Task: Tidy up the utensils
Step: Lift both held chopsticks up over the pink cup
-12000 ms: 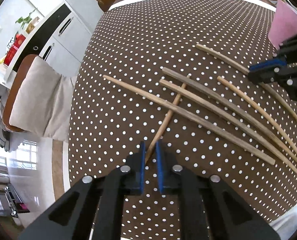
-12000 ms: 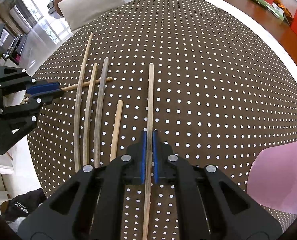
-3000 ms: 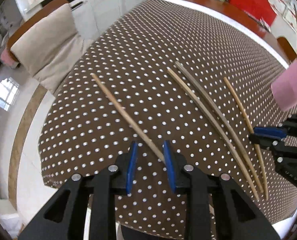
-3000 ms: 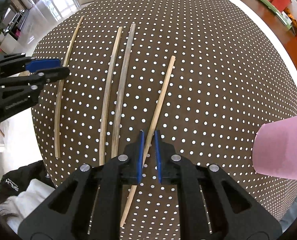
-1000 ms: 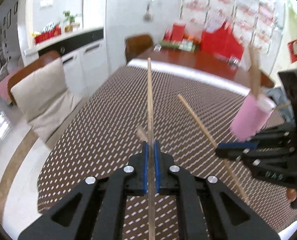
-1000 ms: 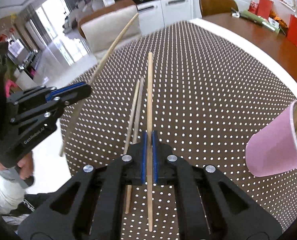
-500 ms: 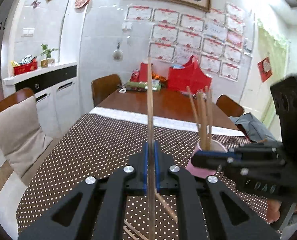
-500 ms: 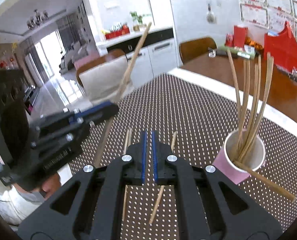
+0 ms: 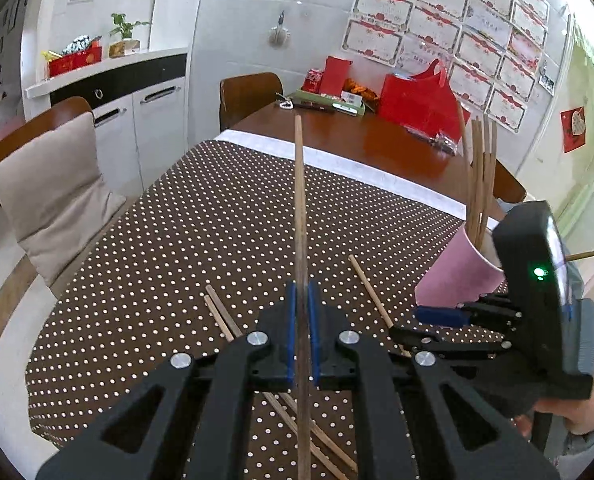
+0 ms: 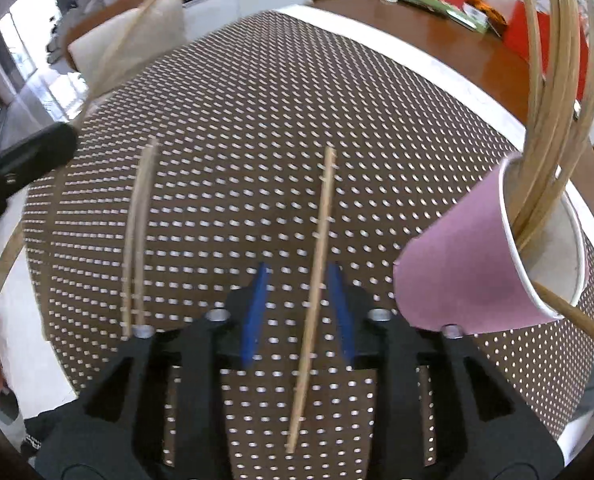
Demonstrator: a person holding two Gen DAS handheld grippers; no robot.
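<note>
Left gripper [image 9: 301,334]: clamped on a long wooden chopstick [image 9: 299,208], held raised above the table.
Right gripper [image 10: 297,312]: jaws apart — a thin loose chopstick [image 10: 315,264] lies between them on the brown polka-dot tablecloth [image 10: 257,120].
Obstruction: pink paper cup [image 10: 469,264] holding chopsticks, just right.
Open room: bare cloth ahead — a chopstick pair [image 10: 137,236] at left.

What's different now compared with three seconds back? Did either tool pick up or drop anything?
The left tool took a chopstick off the tablecloth and now holds it raised. The right tool let go of its chopstick, which lies on the cloth between its open fingers. The pink cup now shows its sticks. The pair on the left stayed put.
</note>
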